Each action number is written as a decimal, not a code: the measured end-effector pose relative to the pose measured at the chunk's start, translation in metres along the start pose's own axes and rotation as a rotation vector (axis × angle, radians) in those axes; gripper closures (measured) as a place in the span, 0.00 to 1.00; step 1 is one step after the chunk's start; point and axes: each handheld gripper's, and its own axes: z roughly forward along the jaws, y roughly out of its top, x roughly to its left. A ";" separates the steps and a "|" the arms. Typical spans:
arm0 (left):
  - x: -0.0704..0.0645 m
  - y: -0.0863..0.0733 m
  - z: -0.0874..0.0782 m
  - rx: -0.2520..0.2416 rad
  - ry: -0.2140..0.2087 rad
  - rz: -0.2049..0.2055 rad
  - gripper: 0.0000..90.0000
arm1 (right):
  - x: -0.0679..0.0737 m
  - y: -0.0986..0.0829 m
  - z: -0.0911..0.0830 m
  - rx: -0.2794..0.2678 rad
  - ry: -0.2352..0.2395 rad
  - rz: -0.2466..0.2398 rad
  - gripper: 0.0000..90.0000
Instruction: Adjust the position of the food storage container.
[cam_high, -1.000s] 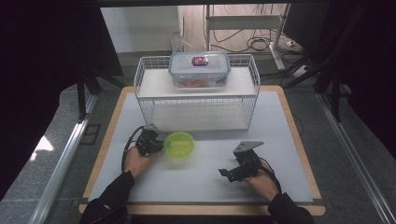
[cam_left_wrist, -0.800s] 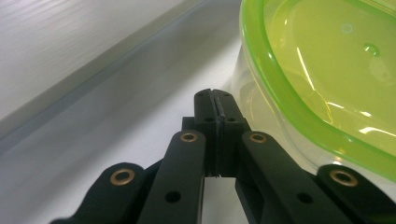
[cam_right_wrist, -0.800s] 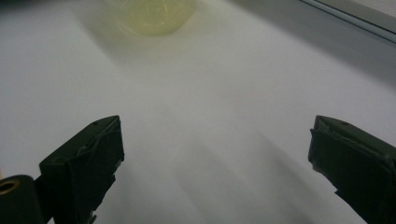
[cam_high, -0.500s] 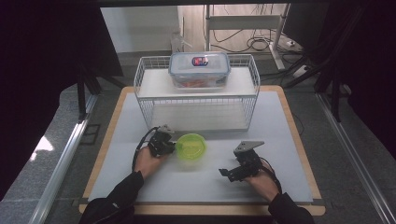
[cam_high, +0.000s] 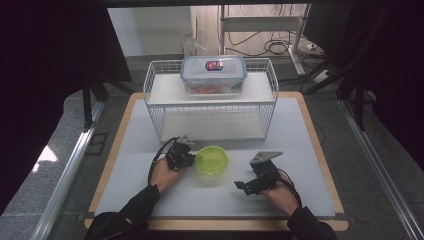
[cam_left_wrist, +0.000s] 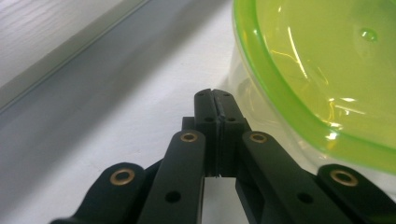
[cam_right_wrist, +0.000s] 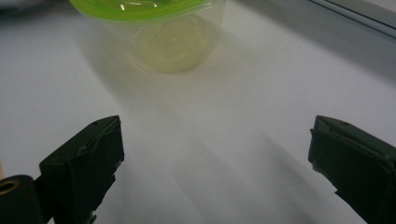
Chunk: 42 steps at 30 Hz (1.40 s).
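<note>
A small clear tub with a lime-green lid (cam_high: 212, 160) stands on the white mat near the middle front. My left gripper (cam_high: 192, 159) sits right at the tub's left side. In the left gripper view its jaws (cam_left_wrist: 214, 95) are shut together with nothing between them, and the green lid (cam_left_wrist: 327, 70) lies just to their right. My right gripper (cam_high: 244, 186) rests low on the mat to the right of the tub and nearer the front, a short way off it. Its jaws (cam_right_wrist: 215, 140) stand wide open and point toward the tub (cam_right_wrist: 163, 32).
A white wire rack (cam_high: 210, 100) stands behind the tub at the back of the mat. On its top shelf sits a clear lock-lid food box (cam_high: 213, 75). The mat (cam_high: 300, 150) lies on a wooden board; bare mat stretches left and right of the hands.
My left gripper has moved to the right, and the green-lidded tub has slid right with it. The right gripper has stayed in place.
</note>
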 end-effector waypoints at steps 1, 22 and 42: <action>0.001 0.000 -0.001 -0.003 0.004 0.001 1.00 | 0.000 0.000 0.000 0.001 0.000 0.000 0.04; -0.006 -0.026 -0.060 -0.128 0.112 -0.001 0.61 | -0.003 0.001 -0.005 -0.017 -0.004 0.003 0.04; -0.040 -0.073 -0.085 -0.080 0.124 -0.005 0.18 | -0.002 0.002 -0.006 -0.072 0.022 0.010 0.05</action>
